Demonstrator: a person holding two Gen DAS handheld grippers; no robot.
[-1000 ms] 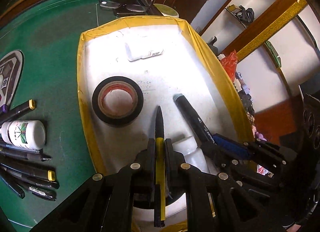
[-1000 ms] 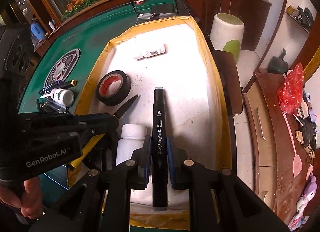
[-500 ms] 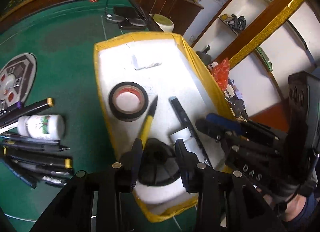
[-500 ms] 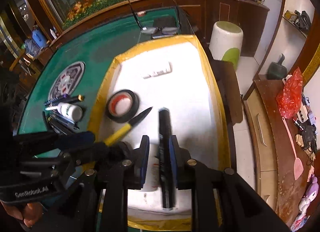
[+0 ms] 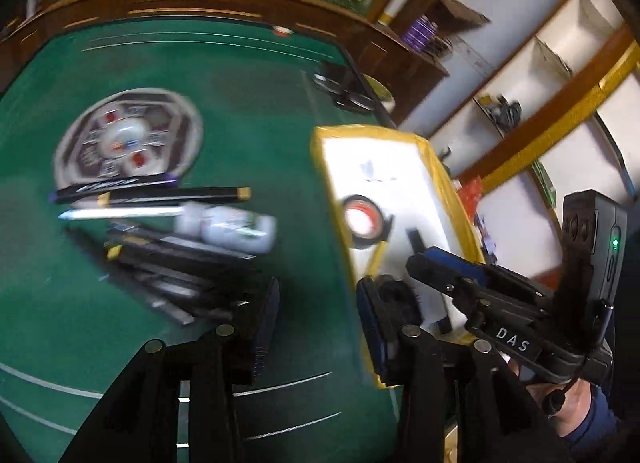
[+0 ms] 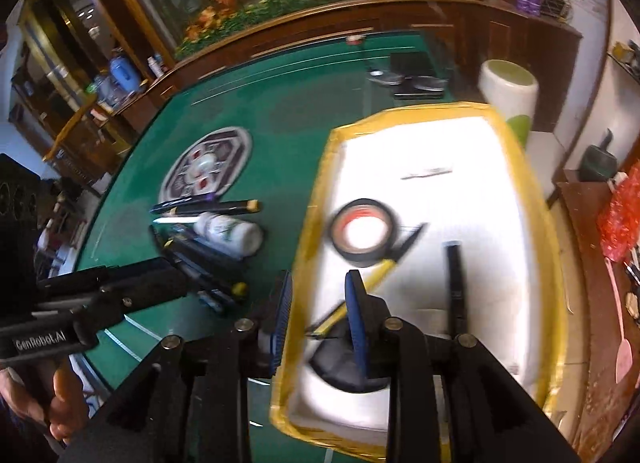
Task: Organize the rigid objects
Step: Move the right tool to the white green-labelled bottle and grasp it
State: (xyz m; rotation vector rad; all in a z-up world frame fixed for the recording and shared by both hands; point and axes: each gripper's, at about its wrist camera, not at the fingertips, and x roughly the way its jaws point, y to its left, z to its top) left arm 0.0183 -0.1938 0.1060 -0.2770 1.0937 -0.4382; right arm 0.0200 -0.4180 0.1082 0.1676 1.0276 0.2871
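One tape roll [image 6: 362, 232] – two grippers, one tray [image 6: 516, 151]

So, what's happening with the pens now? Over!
Left gripper and right gripper open, jaws just widened, nothing between. Yellow pen and black marker lie on the tray. Nothing blocking.

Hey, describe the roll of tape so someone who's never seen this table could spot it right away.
Find the green table, then the white tray with the yellow taped rim on it. The roll of tape lies flat in the tray, near the edge that faces the loose pens. It is the only ring there: black outside, red inside, while the yellow-handled tool and black marker beside it are long and thin.
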